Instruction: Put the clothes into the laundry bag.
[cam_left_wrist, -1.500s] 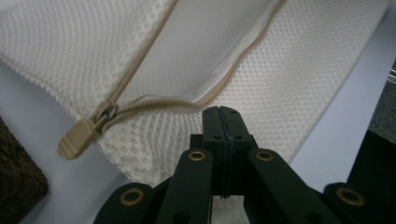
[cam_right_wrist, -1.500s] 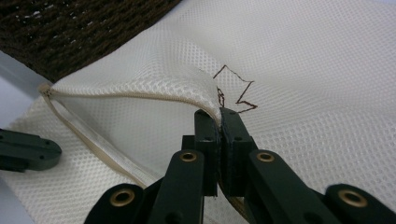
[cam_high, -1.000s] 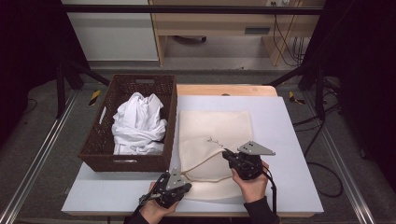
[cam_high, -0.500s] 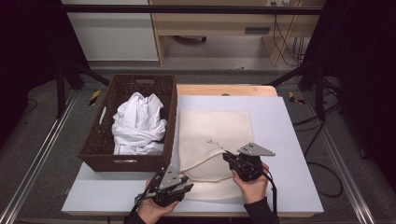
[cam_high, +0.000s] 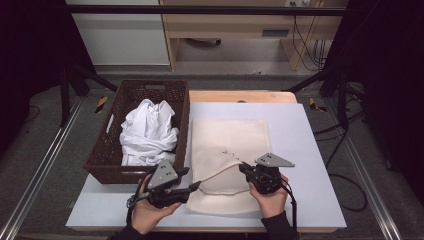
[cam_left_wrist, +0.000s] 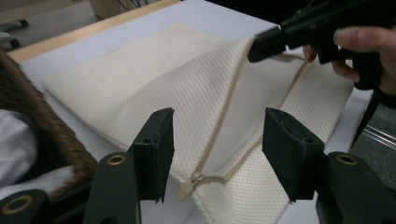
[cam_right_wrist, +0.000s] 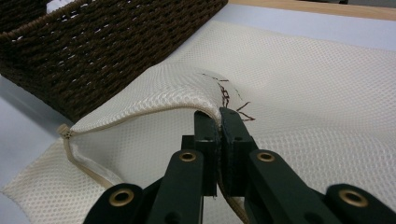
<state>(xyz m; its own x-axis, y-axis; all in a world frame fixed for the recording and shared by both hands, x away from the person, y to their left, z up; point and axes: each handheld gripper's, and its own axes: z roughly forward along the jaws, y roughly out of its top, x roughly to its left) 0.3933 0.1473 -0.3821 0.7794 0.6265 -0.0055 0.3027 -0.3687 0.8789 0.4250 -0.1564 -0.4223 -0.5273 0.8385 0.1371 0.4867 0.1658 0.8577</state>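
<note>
Here, a cream mesh laundry bag (cam_high: 227, 165) is seen lying flat on the pale grey table (cam_high: 310, 150), in the lower middle of the high view, just right of the dark brown woven basket (cam_high: 100, 165). A bundle of white cloth (cam_high: 147, 132) is held in that basket.

The right gripper (cam_high: 243, 169), at the lower right of the high view, is clamped on the upper edge of the bag's opening; in the right gripper view its 2 black jaws are pressed together on the mesh hem, and that edge is lifted into a low arch above the layer beneath.

The left gripper (cam_high: 192, 186) is seen at the lower left of the high view, above the bag's near corner. Its jaws have just been opening and now stand apart (nothing is pinched between them). In the left gripper view, the beige zip pull (cam_left_wrist: 189, 185) lies on the mesh between and below the 2 jaws, untouched, with the zip line running away toward the upper right of that frame.
</note>
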